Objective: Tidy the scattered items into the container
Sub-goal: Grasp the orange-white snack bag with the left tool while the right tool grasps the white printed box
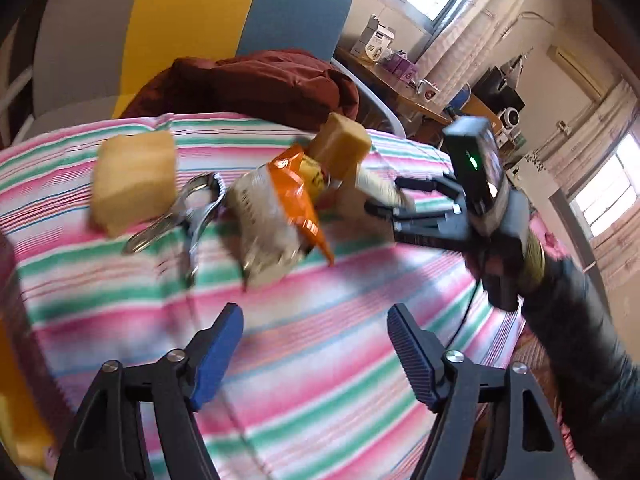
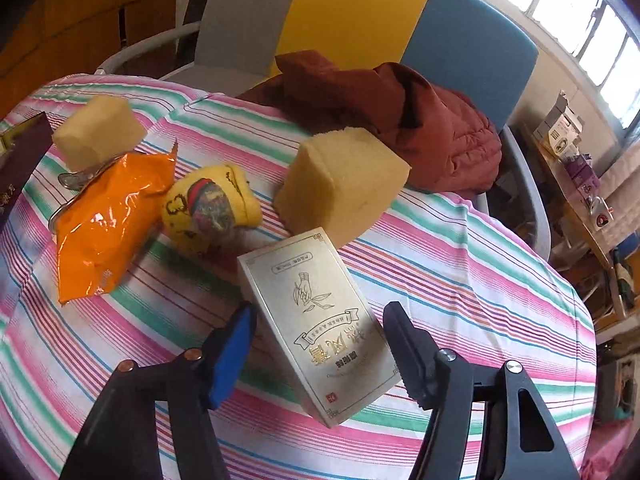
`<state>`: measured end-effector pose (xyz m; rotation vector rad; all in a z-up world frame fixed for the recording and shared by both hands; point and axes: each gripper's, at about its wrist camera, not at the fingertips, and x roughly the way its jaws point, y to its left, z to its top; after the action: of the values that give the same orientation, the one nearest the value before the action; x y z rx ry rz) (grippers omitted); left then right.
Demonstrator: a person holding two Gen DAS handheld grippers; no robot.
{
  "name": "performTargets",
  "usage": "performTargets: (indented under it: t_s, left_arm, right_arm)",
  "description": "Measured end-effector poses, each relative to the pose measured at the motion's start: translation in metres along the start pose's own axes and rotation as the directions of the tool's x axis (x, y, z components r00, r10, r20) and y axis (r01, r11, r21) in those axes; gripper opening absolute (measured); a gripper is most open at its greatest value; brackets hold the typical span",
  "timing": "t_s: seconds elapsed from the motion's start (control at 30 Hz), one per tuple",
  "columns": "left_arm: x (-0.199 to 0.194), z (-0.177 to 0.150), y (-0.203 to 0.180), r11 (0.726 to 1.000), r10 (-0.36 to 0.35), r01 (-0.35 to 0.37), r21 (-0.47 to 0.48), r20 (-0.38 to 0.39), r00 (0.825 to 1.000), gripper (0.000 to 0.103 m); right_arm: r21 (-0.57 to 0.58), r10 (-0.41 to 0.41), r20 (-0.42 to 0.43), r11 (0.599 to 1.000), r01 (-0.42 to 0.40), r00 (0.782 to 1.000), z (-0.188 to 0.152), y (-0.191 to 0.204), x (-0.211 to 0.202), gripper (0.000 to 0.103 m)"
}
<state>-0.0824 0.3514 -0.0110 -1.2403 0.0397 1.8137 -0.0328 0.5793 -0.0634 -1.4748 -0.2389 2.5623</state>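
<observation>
— Where is the right tool (image 2: 320,344)?
— Low over the striped desk (image 2: 460,248), its fingers released on either side of the cream box (image 2: 316,332), not pressing it.
— And the left tool (image 1: 316,344)?
— Released, holding nothing, nearer than the orange bag (image 1: 296,200).

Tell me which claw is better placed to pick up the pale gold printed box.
Probably the right claw. Its open jaws already sit on either side of the pale gold printed box. The left claw is open over bare striped tablecloth, away from it.
</observation>
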Motion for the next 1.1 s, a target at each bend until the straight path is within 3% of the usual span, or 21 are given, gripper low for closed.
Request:
performTargets:
  t_s: [0.33, 0.83, 1.1]
  left_arm:
    - [0.046, 0.045, 0.016, 0.996, 0.021, -0.021, -0.083, 0.001, 1.000, 0.083]
    - [0.090, 0.057, 0.038, 0.991, 0.004, -0.012, -0.131, -0.061, 0.998, 0.082]
    - [0.091, 0.048, 0.036, 0.995, 0.047, -0.051, -0.087, -0.050, 0.998, 0.065]
  right_arm:
    - [-0.001, 0.005, -0.002, 1.000, -0.005, 1.000, 0.001, 0.002, -0.001, 0.064]
    - [0.022, 0.030, 0.022, 0.999, -0.030, 0.999, 0.002, -0.003, -0.001, 0.065]
    - [0.076, 0.071, 0.041, 0.994, -0.074, 0.997, 0.004, -0.012, 0.001, 0.066]
